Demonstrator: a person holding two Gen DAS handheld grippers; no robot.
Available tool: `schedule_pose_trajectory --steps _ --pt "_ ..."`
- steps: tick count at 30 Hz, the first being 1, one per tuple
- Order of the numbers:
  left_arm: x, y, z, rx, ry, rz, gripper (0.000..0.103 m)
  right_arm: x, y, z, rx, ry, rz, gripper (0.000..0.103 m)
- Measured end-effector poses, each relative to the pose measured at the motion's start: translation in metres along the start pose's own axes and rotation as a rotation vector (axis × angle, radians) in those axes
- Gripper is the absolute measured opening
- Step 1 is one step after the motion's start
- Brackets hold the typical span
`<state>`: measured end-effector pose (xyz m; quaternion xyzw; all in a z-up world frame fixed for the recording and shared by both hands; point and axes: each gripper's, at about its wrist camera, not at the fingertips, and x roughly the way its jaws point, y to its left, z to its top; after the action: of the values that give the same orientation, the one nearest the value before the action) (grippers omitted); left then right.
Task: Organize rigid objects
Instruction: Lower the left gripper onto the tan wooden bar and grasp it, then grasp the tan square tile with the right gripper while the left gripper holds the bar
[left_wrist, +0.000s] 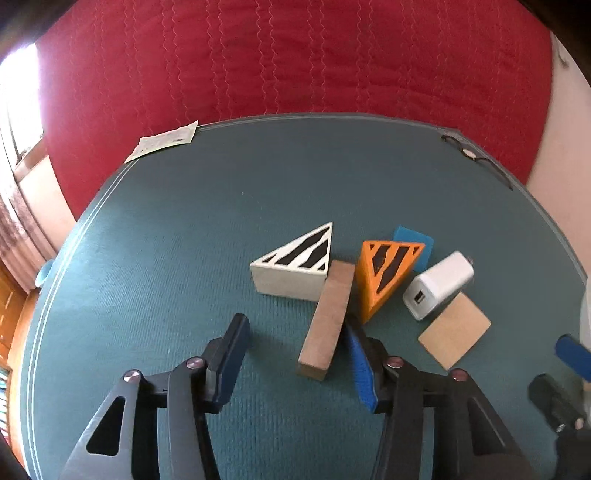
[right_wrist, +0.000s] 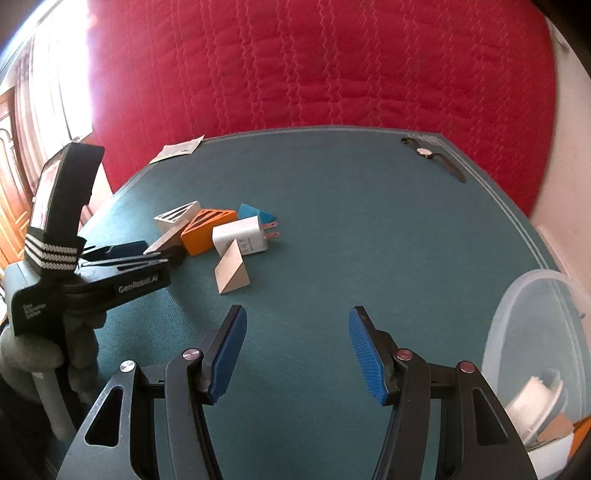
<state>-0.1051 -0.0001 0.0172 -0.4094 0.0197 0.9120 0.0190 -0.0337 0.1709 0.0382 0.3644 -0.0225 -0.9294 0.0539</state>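
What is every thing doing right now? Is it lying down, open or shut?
left gripper: open, brown block between its fingers, not squeezed
right gripper: open, empty
brown block: lying flat
white wedge: lying flat, stripes up
orange wedge: lying flat, stripes up
charger: lying on its side, unplugged
plain wood wedge: lying by itself
tub: open, things inside
watch: lying flat

On the table (left_wrist: 166, 229) lie two striped wedges — one white (left_wrist: 295, 264), one orange (left_wrist: 384, 275) — plus one blue wedge (left_wrist: 415, 242), two plain wooden blocks (left_wrist: 327, 319), one white charger (left_wrist: 439, 286), one wristwatch (right_wrist: 436, 157), one paper slip (left_wrist: 162, 142) and one clear tub (right_wrist: 517, 314).
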Motion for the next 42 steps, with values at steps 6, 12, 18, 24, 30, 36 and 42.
schedule_pose_trajectory --steps 6,12,18,24,30,36,42 --pt "0.003 0.0 0.003 -0.012 -0.001 -0.053 0.052 0.013 0.008 0.004 -0.014 0.025 0.038 0.059" --pt "-0.001 -0.003 0.003 0.017 -0.009 -0.093 0.019 0.03 0.019 0.012 -0.03 0.046 0.049 0.059" --pt "-0.009 0.001 -0.003 0.005 -0.006 -0.115 0.015 0.04 0.026 0.018 -0.026 0.053 0.05 0.059" --pt "-0.018 0.003 -0.01 -0.003 -0.009 -0.121 0.015 0.053 0.03 0.025 -0.038 0.071 0.006 0.059" --pt "-0.021 0.007 -0.012 -0.021 -0.004 -0.132 0.015 0.054 0.018 0.028 -0.032 0.07 -0.053 0.059" --pt "-0.021 0.008 -0.013 -0.025 -0.007 -0.134 0.015 0.054 -0.007 0.029 0.051 0.076 -0.077 0.059" --pt "-0.022 0.01 -0.015 -0.045 -0.009 -0.124 0.015 0.048 0.017 0.031 0.026 0.05 0.063 0.059"
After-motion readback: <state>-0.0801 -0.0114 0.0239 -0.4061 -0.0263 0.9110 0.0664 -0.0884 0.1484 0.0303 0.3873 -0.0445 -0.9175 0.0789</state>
